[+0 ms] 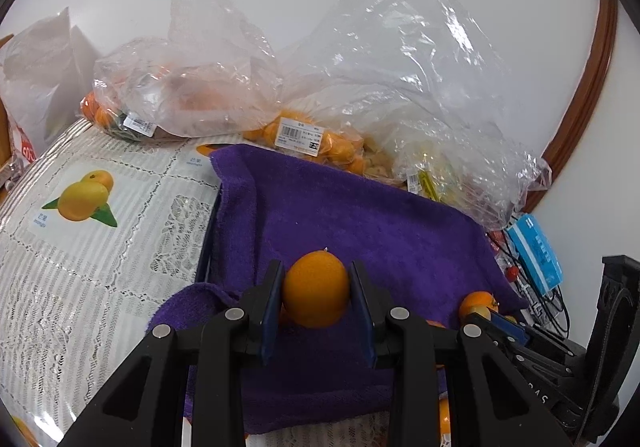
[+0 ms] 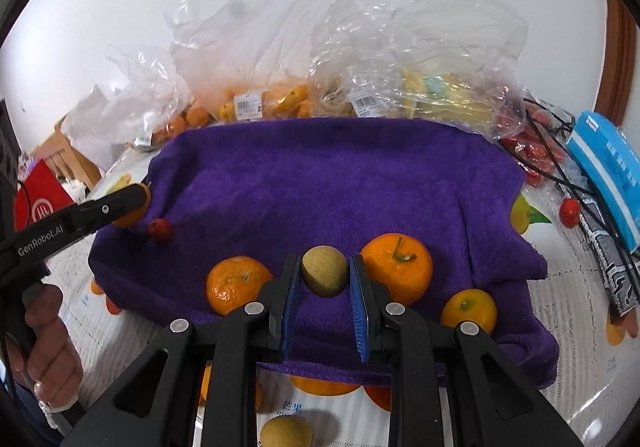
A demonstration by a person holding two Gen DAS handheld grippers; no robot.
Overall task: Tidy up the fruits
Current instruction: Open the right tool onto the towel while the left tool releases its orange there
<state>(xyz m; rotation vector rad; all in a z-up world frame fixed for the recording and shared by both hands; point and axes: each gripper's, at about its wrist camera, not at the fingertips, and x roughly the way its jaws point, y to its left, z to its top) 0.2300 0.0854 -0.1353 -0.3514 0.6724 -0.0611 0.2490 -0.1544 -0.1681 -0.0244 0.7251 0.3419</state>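
Note:
My left gripper (image 1: 316, 297) is shut on an orange (image 1: 316, 289) and holds it over the purple towel (image 1: 360, 215). In the right wrist view the left gripper (image 2: 132, 205) shows at the towel's left edge with that orange. My right gripper (image 2: 324, 279) is shut on a small tan-green round fruit (image 2: 323, 270) above the towel (image 2: 320, 175). On the towel lie a mandarin (image 2: 236, 283), a large stemmed orange (image 2: 400, 267), a small orange (image 2: 468, 309) and a small red fruit (image 2: 160, 230).
Clear plastic bags (image 1: 360, 87) of oranges and other fruit stand behind the towel. A lace tablecloth with fruit pictures (image 1: 86, 199) covers the table. A blue box (image 2: 608, 163), black cables and red fruits (image 2: 568, 209) lie at the right. Another tan fruit (image 2: 286, 432) lies near the front.

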